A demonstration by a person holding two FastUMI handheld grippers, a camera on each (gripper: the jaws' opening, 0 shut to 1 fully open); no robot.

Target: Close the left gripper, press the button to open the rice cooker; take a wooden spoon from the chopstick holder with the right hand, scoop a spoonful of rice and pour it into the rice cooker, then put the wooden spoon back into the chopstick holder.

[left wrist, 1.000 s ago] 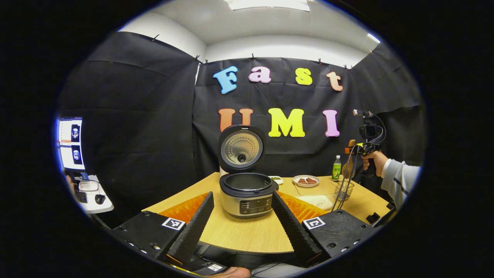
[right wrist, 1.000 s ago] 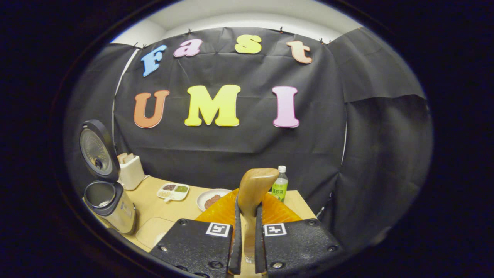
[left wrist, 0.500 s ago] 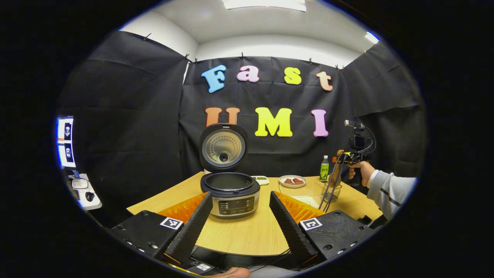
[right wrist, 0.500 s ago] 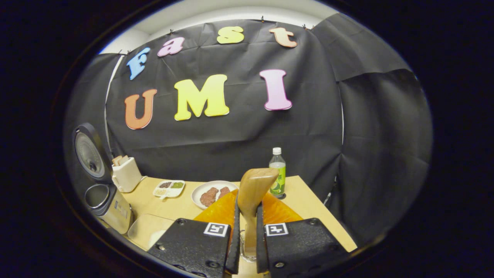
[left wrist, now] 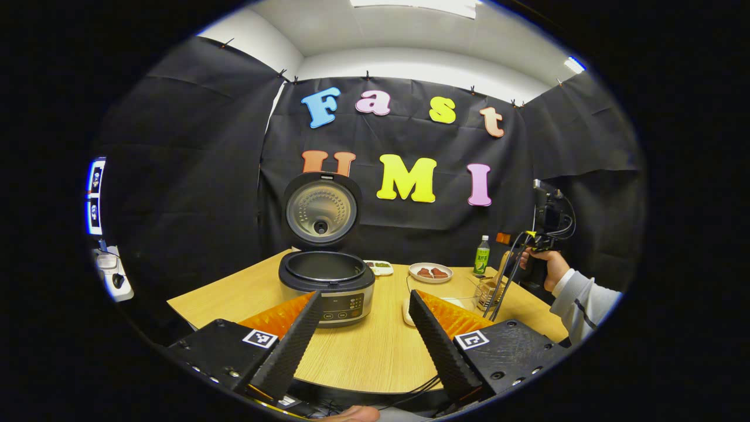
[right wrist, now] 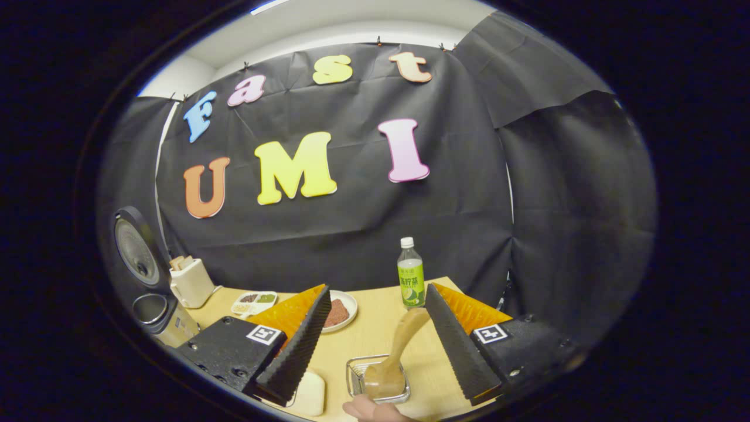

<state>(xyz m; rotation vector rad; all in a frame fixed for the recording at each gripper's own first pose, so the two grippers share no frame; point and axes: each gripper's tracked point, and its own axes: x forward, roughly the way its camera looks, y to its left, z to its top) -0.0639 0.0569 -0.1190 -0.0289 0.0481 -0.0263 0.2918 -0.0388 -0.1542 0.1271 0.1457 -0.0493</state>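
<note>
The rice cooker (left wrist: 327, 287) stands on the wooden table with its lid (left wrist: 321, 209) raised upright and its pot exposed. My left gripper (left wrist: 364, 305) is open in front of it, level with the control panel, holding nothing. My right gripper (right wrist: 378, 299) is open too. Just below and between its fingers, the wooden spoon (right wrist: 404, 340) stands bowl-down in the wire chopstick holder (right wrist: 378, 381), leaning right and touching neither finger. In the left gripper view the holder (left wrist: 486, 288) sits at the right, beside a hand (left wrist: 545, 264) holding the other gripper.
A green-labelled bottle (right wrist: 411, 275), a plate of meat (right wrist: 340, 310), a small compartment tray (right wrist: 253, 300) and a white box (right wrist: 190, 281) sit along the table's back. A pale rice dish (right wrist: 310, 392) lies left of the holder. The cooker (right wrist: 153, 310) is far left.
My right gripper came down with the spoon, opened and let it go; the spoon now stands in the holder. My left gripper stayed open and swung slightly right, away from the cooker.
</note>
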